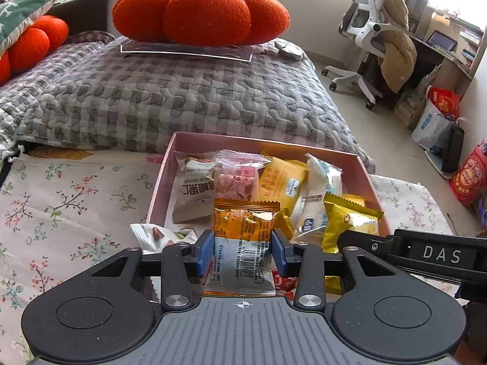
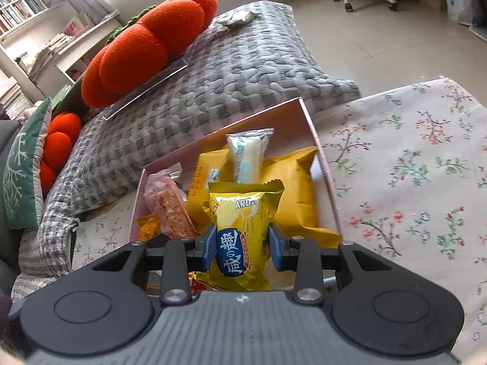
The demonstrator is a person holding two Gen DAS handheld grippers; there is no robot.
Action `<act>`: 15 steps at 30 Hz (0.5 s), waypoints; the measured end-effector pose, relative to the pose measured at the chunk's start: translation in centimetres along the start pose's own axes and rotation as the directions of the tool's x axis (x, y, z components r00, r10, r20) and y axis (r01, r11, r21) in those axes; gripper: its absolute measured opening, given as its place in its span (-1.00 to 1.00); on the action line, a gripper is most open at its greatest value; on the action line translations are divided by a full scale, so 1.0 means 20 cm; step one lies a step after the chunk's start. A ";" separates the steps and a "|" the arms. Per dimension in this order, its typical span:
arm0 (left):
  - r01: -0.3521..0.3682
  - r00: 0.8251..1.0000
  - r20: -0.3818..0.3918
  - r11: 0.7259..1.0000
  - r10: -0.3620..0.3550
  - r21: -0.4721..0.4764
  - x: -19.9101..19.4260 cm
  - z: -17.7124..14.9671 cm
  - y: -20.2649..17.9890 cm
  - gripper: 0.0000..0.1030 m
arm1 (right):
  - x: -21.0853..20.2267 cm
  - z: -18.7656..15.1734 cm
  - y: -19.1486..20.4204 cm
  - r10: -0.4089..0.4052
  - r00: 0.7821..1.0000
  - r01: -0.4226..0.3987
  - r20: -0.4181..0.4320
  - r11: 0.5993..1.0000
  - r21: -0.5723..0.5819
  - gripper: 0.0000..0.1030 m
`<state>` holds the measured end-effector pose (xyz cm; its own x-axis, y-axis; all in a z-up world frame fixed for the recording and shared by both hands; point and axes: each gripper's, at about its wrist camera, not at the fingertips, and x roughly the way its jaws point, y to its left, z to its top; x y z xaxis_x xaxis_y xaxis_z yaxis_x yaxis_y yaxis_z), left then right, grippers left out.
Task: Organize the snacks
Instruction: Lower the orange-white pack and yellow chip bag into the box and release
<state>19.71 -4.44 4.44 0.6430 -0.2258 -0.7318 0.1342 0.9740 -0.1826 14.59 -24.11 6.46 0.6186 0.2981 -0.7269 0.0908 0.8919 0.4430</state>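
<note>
Clamped between the blue pads of the left gripper [image 1: 242, 254] is an orange-and-silver foil snack packet [image 1: 243, 237], held just short of the pink cardboard box [image 1: 362, 170] ahead. Likewise, a yellow plastic snack pouch [image 2: 243, 228] is pinched in the narrowly parted right gripper [image 2: 242, 251] above the box's near edge, presumably for dropping among the packets already gathered there.

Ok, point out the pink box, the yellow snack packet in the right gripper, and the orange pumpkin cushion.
pink box [image 1: 363, 172]: left wrist view, right wall.
yellow snack packet [image 2: 243, 213]: right wrist view, upper front.
orange pumpkin cushion [image 1: 201, 12]: left wrist view, middle lobe.
</note>
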 end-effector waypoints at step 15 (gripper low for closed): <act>0.026 0.999 0.047 0.996 -0.022 -0.081 -0.09 0.05 0.11 0.02 | -0.02 0.01 0.04 -0.001 0.996 0.006 0.084 0.998 -0.061 -0.27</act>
<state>19.61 -1.92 5.96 0.6747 -0.2460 -0.6959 0.0892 0.9631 -0.2539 14.57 -23.67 7.31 0.6821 0.2677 -0.6804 0.0467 0.9127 0.4059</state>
